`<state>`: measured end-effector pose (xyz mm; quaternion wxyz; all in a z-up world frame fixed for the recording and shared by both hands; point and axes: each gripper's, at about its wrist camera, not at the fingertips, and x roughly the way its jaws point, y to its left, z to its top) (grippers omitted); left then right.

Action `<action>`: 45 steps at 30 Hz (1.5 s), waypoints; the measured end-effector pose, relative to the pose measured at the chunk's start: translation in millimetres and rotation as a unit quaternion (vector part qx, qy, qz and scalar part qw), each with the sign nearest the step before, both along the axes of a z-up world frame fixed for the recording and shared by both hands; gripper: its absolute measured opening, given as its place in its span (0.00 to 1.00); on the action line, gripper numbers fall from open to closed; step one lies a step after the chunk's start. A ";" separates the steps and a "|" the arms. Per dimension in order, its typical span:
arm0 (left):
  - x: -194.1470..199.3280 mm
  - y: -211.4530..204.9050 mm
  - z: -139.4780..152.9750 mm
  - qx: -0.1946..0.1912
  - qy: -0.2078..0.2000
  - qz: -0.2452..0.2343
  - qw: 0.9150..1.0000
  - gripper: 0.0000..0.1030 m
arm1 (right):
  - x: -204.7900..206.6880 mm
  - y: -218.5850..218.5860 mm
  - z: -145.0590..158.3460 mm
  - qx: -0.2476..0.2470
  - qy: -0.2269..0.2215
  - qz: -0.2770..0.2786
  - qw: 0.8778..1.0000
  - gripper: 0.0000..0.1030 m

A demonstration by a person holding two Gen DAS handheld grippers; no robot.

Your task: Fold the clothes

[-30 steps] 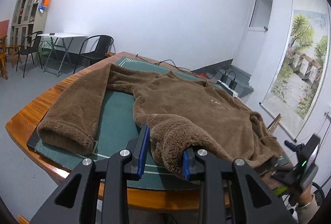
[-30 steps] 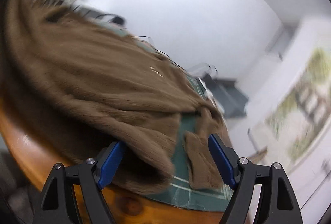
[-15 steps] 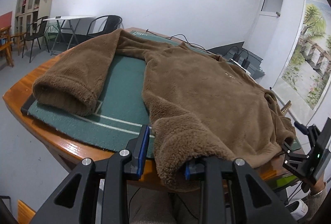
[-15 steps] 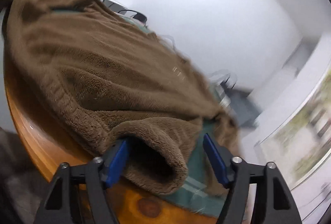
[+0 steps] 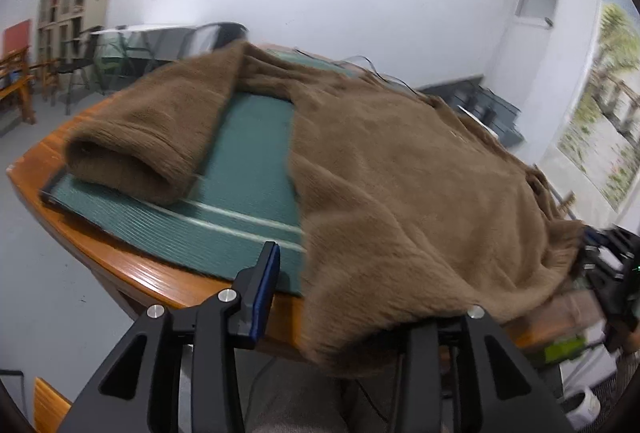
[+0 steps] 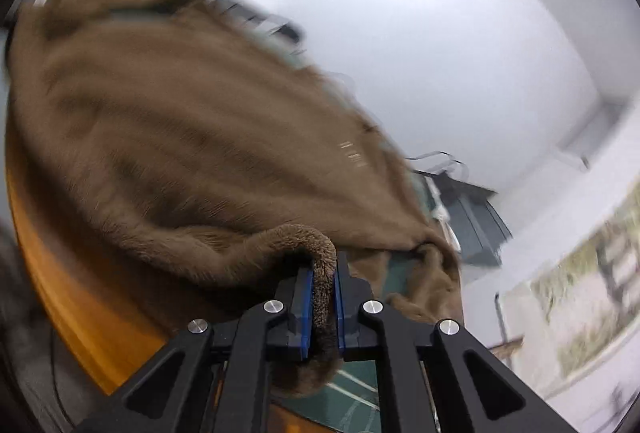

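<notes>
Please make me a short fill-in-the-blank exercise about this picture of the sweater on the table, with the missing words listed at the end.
1. The brown sweater lies on a mat whose colour is ____.
2. The right tongs are ____ on the sweater's hem.
3. The mat lies on a table made of ____.
4. The cuff of the sleeve rests on the ____.

Missing words: green; shut; wood; mat
</notes>
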<state>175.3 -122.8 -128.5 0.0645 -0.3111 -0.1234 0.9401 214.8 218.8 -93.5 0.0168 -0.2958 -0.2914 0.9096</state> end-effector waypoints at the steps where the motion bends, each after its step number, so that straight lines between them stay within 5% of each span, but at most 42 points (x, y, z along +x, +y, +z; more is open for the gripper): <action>1: 0.8 -7.6 9.1 -0.007 0.014 0.016 1.000 0.41 | 4.2 5.8 1.8 -0.025 0.004 -0.012 1.000 0.09; 7: 21.1 -15.3 67.0 -0.026 0.107 0.013 0.994 0.43 | 29.3 40.4 12.8 -0.173 0.025 -0.081 0.981 0.09; 11: 26.4 -0.3 68.7 -0.052 0.110 -0.007 0.993 0.43 | 45.2 61.6 17.6 -0.264 0.036 -0.124 0.956 0.09; 17: 15.5 6.8 25.9 -0.040 0.036 -0.018 0.998 0.43 | 48.5 57.9 1.5 -0.222 0.029 -0.119 0.967 0.14; 18: 16.2 5.6 24.0 -0.035 0.034 -0.017 0.999 0.43 | 50.0 53.7 2.4 -0.204 0.031 -0.112 0.972 0.23; 20: 18.9 2.7 24.2 -0.028 0.036 -0.013 0.999 0.43 | 55.1 39.7 2.4 -0.143 0.045 -0.096 0.984 0.60; 21: 20.2 1.2 24.3 -0.025 0.037 -0.012 0.999 0.43 | 58.9 33.9 2.1 -0.120 0.055 -0.087 0.987 0.88; 22: 21.4 0.2 25.7 -0.023 0.039 -0.011 0.999 0.43 | 62.9 27.1 1.8 -0.096 0.070 -0.077 0.990 0.92; 28: 25.5 4.1 37.4 -0.023 0.058 -0.019 0.998 0.43 | 67.1 -17.7 -4.0 0.054 0.102 -0.031 0.993 0.92; 32: 29.1 4.1 43.2 -0.016 0.065 -0.022 0.998 0.43 | 58.2 -48.1 -16.5 0.182 0.117 0.010 0.976 0.91; 33: 30.4 3.6 44.8 -0.013 0.067 -0.022 0.997 0.43 | 52.7 -50.9 -17.4 0.188 0.107 0.020 0.976 0.88; 35: 32.6 3.5 47.3 -0.011 0.071 -0.021 0.997 0.43 | 36.9 -50.2 -19.3 0.187 0.073 0.027 0.979 0.50; 36: 33.0 4.1 47.9 -0.012 0.073 -0.021 0.997 0.43 | 28.2 -47.3 -20.1 0.183 0.054 0.023 0.981 0.15; 41: 27.3 13.4 36.6 -0.029 0.060 -0.019 0.998 0.50 | 25.8 -14.5 12.1 0.099 0.079 -0.025 0.992 0.10; 45: 11.1 33.7 8.5 -0.060 0.027 -0.015 0.998 0.54 | 39.7 11.6 42.2 0.041 0.122 -0.076 0.989 0.10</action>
